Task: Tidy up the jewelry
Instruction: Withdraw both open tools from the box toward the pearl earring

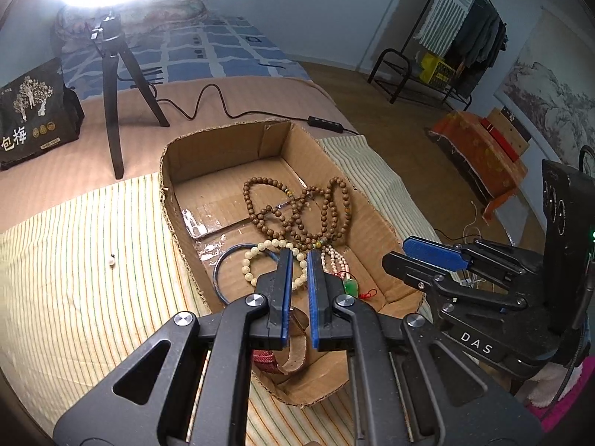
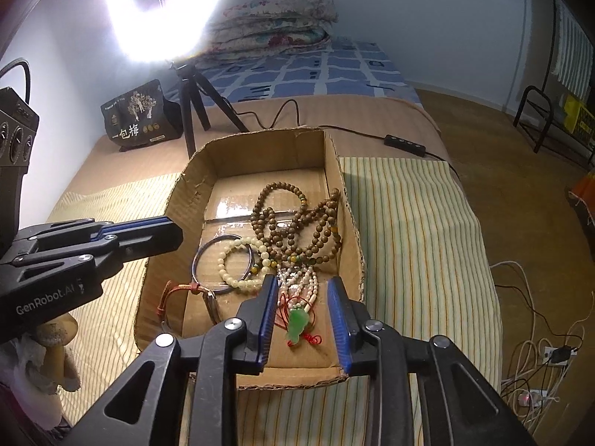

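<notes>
Left tongs (image 1: pixel 299 260) slightly parted over cardboard box (image 1: pixel 219 152), brown bead necklace (image 1: pixel 297 212) inside

both grippers are black, with blue-padded fingers (image 1: pixel 285 290), silver pivot screws, and white "das" and "genrobot.ai" lettering.

Ring light (image 2: pixel 163 11) on tripod (image 2: pixel 197 107), snack bag (image 2: pixel 139 117), folded quilt (image 2: pixel 275 22), clothes rack (image 1: pixel 465 33).

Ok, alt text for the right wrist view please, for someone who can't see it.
The open right gripper hovers over a cardboard box on a striped cloth, framing a green pendant. The box also holds brown bead strands, a cream bead bracelet and a metal bangle; the left gripper reaches in from the left.
</notes>
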A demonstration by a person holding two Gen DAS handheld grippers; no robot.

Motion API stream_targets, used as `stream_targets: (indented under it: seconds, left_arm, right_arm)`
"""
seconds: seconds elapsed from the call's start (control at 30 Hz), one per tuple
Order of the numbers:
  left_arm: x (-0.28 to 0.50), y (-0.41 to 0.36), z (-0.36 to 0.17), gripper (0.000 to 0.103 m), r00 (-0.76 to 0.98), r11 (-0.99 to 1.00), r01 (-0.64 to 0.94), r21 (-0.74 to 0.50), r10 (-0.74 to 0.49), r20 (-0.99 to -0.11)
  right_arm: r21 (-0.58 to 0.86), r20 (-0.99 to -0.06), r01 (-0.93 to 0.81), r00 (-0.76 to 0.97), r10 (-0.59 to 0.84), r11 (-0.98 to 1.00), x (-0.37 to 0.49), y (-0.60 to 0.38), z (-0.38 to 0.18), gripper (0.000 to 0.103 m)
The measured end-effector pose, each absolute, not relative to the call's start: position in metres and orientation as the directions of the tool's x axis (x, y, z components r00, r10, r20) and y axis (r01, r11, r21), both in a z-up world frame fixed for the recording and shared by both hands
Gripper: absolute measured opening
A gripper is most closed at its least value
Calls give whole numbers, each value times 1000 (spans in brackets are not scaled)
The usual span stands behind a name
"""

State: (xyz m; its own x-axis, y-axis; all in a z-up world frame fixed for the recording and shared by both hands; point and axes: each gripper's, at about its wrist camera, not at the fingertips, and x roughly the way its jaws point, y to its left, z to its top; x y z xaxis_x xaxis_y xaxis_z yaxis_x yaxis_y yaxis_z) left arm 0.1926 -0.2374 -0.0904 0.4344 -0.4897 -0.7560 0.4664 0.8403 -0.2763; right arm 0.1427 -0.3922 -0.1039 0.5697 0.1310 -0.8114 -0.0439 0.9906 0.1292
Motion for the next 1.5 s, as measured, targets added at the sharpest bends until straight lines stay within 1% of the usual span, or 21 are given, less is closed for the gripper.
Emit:
stream_targets:
  seconds: [0.37,0.53,0.6,0.63,0.67,0.7,0.83,0.93,1.13,1.5]
  left_arm:
    - [184,-218,-71,6,487,851,468,-237,-472,-735]
    - [180,-200,-63,6,521,866,460,-198,-443,-729]
    - [178,-190,-61,15,538,875,450,-176,-423,-729]
    - [176,-185,-60,26,543,878,447,-171,-418,-728]
    - [175,-178,-59,32,549,882,442,-165,-411,-728]
    - [174,-172,-58,32,553,885,438,-159,-405,-728]
    - [169,-147,-55,32,583,902,415,-118,-364,-727]
    - [163,-129,-54,36,598,911,400,-101,-342,-725]
    - [147,-85,-54,37,627,927,370,-66,-302,-718]
    - [114,-9,-69,37,622,949,304,-87,-267,-736]
  right_arm:
    - [126,-797,-56,589,135,990,136,-380,-91,38]
    - [130,-783,-78,604,151,988,133,-370,-81,48]
    - [133,-775,-92,611,161,987,132,-363,-76,52]
    - [134,-772,-97,614,165,986,131,-361,-74,55]
    - [135,-768,-104,618,170,985,130,-357,-71,57]
    - [138,-763,-112,621,177,984,130,-353,-69,60]
    - [149,-748,-143,631,206,979,128,-340,-61,65]
    - [160,-736,-166,637,229,973,125,-329,-56,71]
    - [183,-720,-214,635,279,959,120,-308,-52,71]
    - [207,-686,-278,643,342,938,118,-267,-54,71]
